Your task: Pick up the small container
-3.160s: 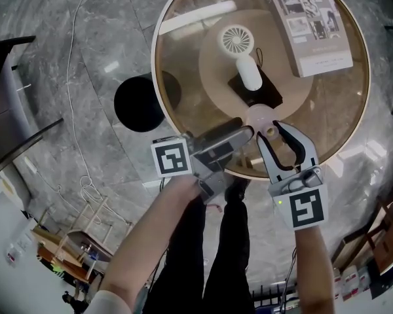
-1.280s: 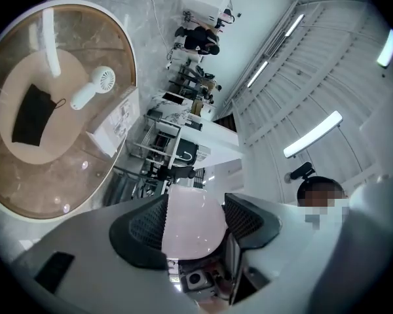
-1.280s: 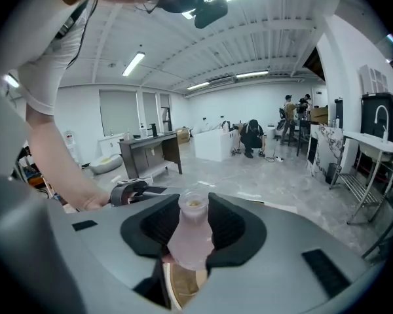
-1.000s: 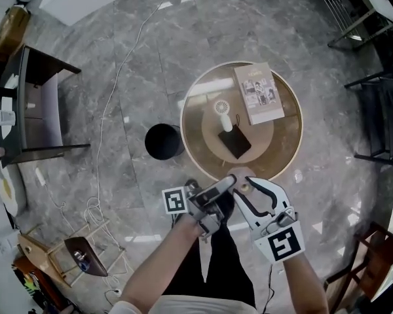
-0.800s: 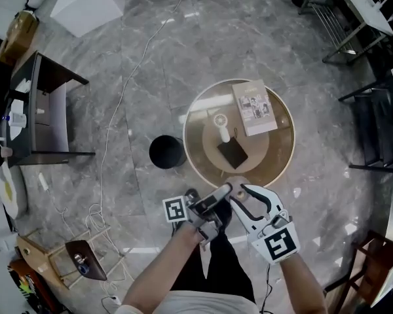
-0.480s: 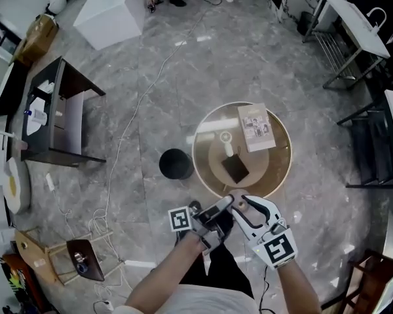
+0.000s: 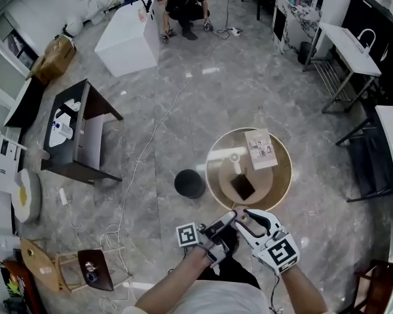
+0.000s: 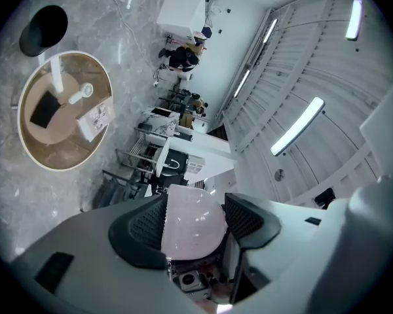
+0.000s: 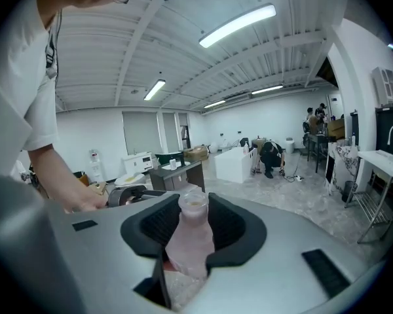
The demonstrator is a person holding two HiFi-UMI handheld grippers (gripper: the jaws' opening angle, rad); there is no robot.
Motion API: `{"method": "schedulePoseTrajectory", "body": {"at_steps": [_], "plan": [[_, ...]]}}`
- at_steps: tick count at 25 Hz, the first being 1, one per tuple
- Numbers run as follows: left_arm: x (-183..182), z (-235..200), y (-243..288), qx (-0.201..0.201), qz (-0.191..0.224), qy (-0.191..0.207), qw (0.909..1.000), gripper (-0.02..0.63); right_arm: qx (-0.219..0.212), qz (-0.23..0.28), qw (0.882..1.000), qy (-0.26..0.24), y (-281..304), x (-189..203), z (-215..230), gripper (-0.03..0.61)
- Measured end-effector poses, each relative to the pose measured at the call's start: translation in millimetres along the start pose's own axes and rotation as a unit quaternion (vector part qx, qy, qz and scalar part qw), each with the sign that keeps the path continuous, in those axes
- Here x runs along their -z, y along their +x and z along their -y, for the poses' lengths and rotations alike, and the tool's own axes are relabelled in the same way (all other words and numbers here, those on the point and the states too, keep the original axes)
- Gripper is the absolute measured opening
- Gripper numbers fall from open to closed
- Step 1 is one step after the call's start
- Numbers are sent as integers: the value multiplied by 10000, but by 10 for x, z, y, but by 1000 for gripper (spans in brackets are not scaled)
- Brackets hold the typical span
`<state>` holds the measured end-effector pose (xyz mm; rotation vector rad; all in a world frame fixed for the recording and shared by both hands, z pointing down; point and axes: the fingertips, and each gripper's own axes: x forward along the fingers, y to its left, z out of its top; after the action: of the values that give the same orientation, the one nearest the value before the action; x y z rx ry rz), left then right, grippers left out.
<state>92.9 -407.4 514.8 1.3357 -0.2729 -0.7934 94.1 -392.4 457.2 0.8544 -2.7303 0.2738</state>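
Note:
A small pale pink container (image 7: 238, 215) with a narrow neck hangs in the air between both grippers, well above and short of the round table (image 7: 278, 182). My left gripper (image 7: 228, 221) is shut on its wide rounded body (image 8: 193, 224), which fills the gap between the ribbed pads. My right gripper (image 7: 247, 216) is shut on the neck end (image 9: 191, 231), and the open mouth shows above the pads. In the left gripper view the table (image 8: 59, 149) lies far below at the upper left.
On the table lie a white hand fan (image 7: 234, 162), a black pouch (image 7: 243, 187) and a book (image 7: 261, 148). A black round bin (image 7: 189, 184) stands left of it. A dark desk (image 7: 78, 133), a white box (image 7: 128, 38), a crouching person (image 7: 187, 5) and floor cables are farther off.
The head view has drawn far back: the table has shrunk from filling the frame to a small disc. Both grippers stay together on the container, now clear of the table.

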Motion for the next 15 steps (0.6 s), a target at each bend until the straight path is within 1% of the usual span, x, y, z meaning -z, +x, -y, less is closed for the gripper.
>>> {"method": "schedulePoseTrajectory", "body": {"at_steps": [6,9,12,15], "plan": [[193,501,-309,18,-230,12,9997,281,215,132,9997,-1,-84,-366,-490,149],[256,741,-497,19,-398,-2,9992,281,397,95,9992,-5,-92,-543,-735,149],[320,937,-690,30,-565,-77,9984,281,619,-12,9981,-35,-98,-655,-968,149],[394,1115,-865,20,-687,-151,9975,279,644,123,9978,-39,-97,-739,-1233,149]]}}
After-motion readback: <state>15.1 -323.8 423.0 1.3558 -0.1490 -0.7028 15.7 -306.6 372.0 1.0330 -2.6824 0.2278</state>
